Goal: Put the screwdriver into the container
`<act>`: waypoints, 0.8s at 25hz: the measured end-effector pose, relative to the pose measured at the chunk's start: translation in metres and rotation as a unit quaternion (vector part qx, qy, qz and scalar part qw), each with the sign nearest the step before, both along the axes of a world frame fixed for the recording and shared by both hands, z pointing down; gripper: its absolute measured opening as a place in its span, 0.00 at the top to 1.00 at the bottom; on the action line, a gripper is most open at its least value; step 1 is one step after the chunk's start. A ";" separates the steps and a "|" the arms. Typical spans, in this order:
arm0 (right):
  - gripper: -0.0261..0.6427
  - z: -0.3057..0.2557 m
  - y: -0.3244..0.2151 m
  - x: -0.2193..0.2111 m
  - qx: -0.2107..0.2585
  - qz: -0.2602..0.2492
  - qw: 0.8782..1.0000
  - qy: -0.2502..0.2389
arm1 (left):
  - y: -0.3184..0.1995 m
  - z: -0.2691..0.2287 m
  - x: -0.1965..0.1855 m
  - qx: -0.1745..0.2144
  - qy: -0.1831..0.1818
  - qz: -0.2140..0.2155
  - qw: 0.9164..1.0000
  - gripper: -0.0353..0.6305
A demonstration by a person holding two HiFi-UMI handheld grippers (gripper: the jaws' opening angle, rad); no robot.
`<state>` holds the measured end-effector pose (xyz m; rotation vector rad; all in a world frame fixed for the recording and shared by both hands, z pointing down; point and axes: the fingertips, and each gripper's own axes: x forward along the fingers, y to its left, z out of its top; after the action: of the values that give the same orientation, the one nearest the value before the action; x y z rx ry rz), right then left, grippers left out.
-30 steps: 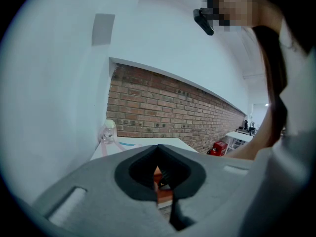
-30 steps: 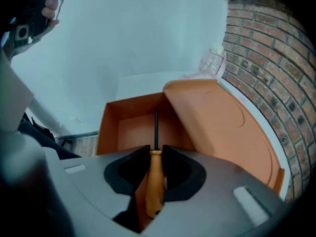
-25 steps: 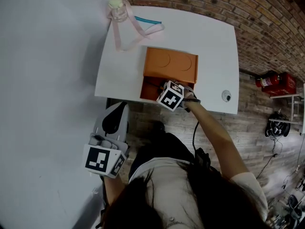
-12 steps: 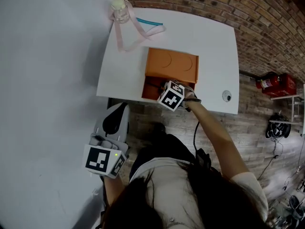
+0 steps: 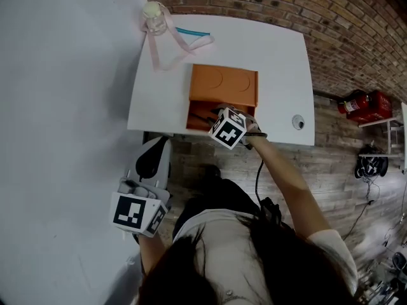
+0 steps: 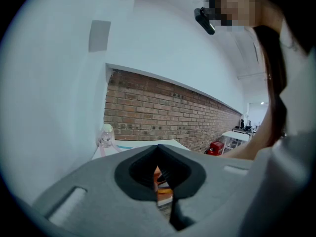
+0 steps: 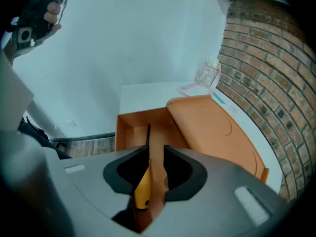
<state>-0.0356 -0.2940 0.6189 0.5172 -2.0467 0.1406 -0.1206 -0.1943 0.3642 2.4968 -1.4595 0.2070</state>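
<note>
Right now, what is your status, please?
Left gripper shut, empty. Right gripper open at orange container, screwdriver between jaws, shaft pointing inside. Nothing seen in the way.

I'm looking steeply down from my head, the table (image 5: 280, 62) sitting far off at upper centre. My right gripper (image 7: 156, 149) is peering close into the container (image 7: 212, 127). My left gripper (image 6: 158, 149) is facing the wall (image 6: 163, 112) from farther back. All three views are sharing the bottle (image 5: 154, 14).

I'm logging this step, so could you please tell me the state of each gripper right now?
Left gripper: shut, empty.
Right gripper: open, screwdriver between its parted jaws, over the orange container.
</note>
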 end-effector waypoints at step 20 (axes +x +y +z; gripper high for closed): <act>0.83 -0.057 0.032 0.021 0.036 0.106 0.989 -0.092 | 0.036 -0.019 0.013 0.027 -0.001 0.030 0.999 0.95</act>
<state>-0.0151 -0.2621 0.5615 0.7930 -2.1771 0.2497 -0.1078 -0.1586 0.3449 2.5868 -1.4100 0.1838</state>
